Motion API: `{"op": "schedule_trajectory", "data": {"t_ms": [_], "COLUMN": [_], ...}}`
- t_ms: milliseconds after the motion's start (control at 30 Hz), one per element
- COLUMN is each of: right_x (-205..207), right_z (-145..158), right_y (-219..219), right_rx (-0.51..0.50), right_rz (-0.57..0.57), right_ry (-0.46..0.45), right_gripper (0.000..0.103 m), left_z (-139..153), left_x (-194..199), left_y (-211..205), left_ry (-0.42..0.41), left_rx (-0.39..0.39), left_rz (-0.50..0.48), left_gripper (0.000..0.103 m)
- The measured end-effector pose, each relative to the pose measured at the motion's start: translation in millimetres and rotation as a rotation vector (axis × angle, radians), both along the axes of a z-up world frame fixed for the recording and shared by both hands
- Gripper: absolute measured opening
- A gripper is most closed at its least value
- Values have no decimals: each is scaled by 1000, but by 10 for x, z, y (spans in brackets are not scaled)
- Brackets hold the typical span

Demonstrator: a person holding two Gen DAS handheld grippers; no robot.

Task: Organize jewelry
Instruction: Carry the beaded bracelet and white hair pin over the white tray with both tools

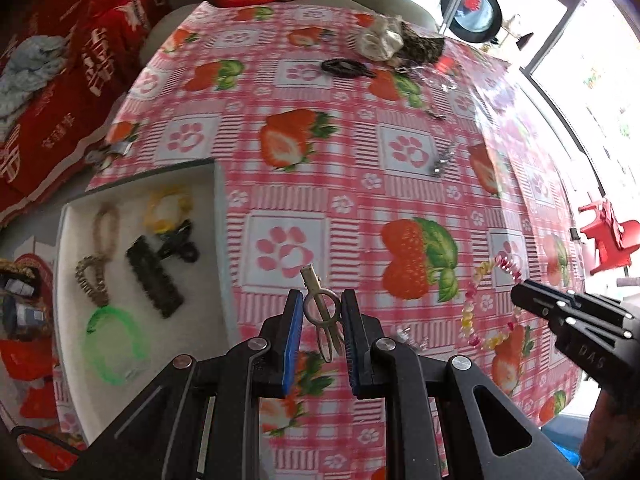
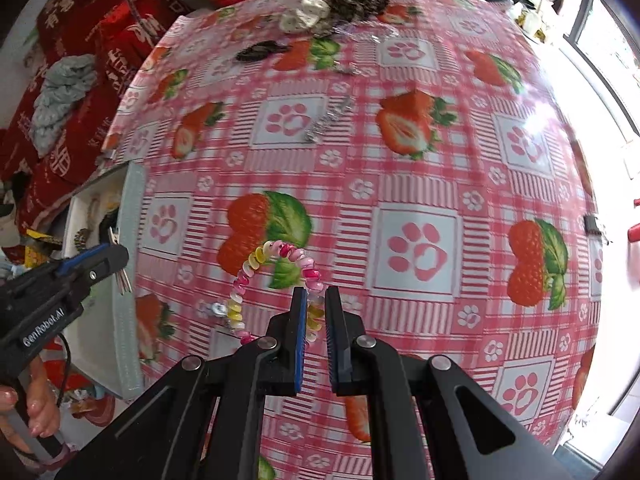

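Observation:
My left gripper [image 1: 322, 300] is shut on a small metal hair clip [image 1: 320, 304] and holds it above the tablecloth, just right of the white tray [image 1: 72, 320]. The tray holds a green coil tie [image 1: 114, 344], a black claw clip [image 1: 154, 280], a brown coil tie [image 1: 96, 260] and a yellow tie [image 1: 166, 208]. My right gripper [image 2: 316, 300] is shut on a pink and yellow spiral hair tie [image 2: 272, 276], which hangs in a loop above the table; it also shows in the left wrist view [image 1: 486, 300].
On the strawberry tablecloth [image 1: 360, 200] lie a silver clip [image 1: 442, 158], a black hair tie [image 1: 344, 67], a white scrunchie [image 1: 380, 42] and a dark patterned scrunchie [image 1: 422, 46] at the far end. A small clear piece [image 2: 214, 309] lies near the tray. Red cushions lie to the left.

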State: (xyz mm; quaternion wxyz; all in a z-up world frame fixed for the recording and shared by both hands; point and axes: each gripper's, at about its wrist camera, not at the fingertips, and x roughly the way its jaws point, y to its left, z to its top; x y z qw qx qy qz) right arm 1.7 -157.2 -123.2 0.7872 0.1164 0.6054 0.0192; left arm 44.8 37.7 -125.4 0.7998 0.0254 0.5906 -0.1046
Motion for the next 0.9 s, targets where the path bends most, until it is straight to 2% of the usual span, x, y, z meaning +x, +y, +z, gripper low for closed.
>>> {"op": "schedule_trajectory", "data": {"t_ms": [400,900], "right_x": [197,334], "right_z": [174,118], "right_y": [779,2024], "right_rx": [44,93], "right_rz": [158,411], "right_ry": [-26,-17], "right_gripper": [10,10], "left_z": [-5,-239], "left_x": [-270,-681], "left_y": [774,1755], "left_ry": [15,77], "left_rx": [21,82], "left_rz": [136,307], "left_gripper": [26,26]}}
